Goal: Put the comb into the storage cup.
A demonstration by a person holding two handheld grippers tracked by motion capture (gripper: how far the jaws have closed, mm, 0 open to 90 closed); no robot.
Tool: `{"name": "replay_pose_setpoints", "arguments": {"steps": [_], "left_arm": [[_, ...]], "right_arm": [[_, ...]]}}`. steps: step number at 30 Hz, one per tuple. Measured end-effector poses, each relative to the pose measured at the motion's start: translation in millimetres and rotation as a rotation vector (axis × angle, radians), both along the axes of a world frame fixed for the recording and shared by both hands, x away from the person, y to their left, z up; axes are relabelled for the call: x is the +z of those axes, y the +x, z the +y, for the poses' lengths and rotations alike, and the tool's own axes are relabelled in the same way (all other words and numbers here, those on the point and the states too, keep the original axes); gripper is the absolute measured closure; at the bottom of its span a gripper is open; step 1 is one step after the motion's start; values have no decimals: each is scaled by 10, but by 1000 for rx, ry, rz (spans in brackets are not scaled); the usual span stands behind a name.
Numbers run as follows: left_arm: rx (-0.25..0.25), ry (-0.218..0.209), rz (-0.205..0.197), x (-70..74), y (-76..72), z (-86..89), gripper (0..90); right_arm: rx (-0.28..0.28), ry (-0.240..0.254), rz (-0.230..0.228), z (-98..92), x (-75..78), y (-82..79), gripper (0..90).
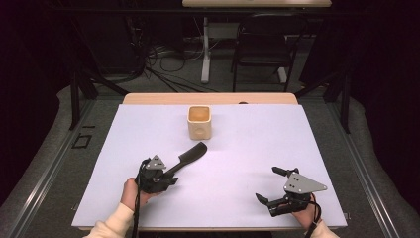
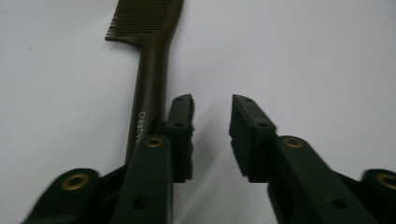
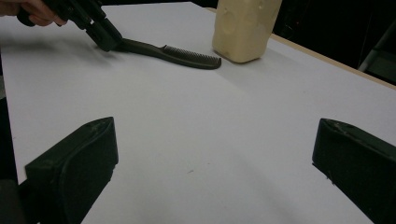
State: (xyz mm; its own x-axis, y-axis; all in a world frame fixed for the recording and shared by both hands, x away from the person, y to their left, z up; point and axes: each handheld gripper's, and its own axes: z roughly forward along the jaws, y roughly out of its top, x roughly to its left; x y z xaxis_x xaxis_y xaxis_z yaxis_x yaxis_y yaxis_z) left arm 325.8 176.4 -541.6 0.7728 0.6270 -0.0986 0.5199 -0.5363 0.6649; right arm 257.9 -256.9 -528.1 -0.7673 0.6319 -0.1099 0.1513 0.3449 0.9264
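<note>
My left gripper (image 2: 212, 116) has its fingers parted with nothing between them; the comb (image 2: 152, 70) lies outside the gap, its handle just beside the finger at my 9 o'clock in the left gripper view. From above, the comb (image 1: 190, 154) lies flat on the white table (image 1: 257, 148), handle end at the left gripper (image 1: 171, 179) and teeth end pointing to 1 o'clock, toward the beige cup (image 1: 199, 122), which stands apart from it.

My right gripper (image 1: 271, 184) has its fingers spread wide and empty, low over bare table at about 4 o'clock from the comb, well apart from it.

Risk: closing the left fingers now would likely catch air, or nudge the handle sideways and spin the comb, because the handle sits outside the gap. A flat, thin handle may also slip out if the fingers pinch only its edge.

Pose: my left hand (image 1: 132, 194) holds its gripper low, angled down and forward along the comb. My right hand holds its gripper nearly level, pointing to 10 o'clock.
</note>
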Motion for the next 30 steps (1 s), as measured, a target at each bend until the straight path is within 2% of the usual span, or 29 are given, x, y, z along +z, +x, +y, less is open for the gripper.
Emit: {"name": "replay_pose_setpoints", "arguments": {"steps": [3, 4, 7, 9, 14, 24, 30], "left_arm": [[-17, -5, -7, 33, -3, -8, 573], [-9, 0, 0, 42, 12, -16, 461], [1, -7, -5, 42, 23, -14, 402], [9, 2, -3, 42, 33, -10, 309], [29, 36, -19, 59, 76, -16, 188], [68, 93, -30, 78, 199, -84, 6], [59, 117, -44, 92, 233, -119, 0]], "right_arm": [[0, 0, 0, 1, 0, 0, 0], [0, 0, 0, 1, 0, 0, 0], [-2, 0, 3, 3, -1, -2, 0], [-2, -1, 3, 3, -1, -2, 0], [-2, -1, 4, 4, -3, -1, 0], [-1, -2, 5, 8, -5, 0, 0], [-1, -5, 6, 10, -7, 1, 0]]}}
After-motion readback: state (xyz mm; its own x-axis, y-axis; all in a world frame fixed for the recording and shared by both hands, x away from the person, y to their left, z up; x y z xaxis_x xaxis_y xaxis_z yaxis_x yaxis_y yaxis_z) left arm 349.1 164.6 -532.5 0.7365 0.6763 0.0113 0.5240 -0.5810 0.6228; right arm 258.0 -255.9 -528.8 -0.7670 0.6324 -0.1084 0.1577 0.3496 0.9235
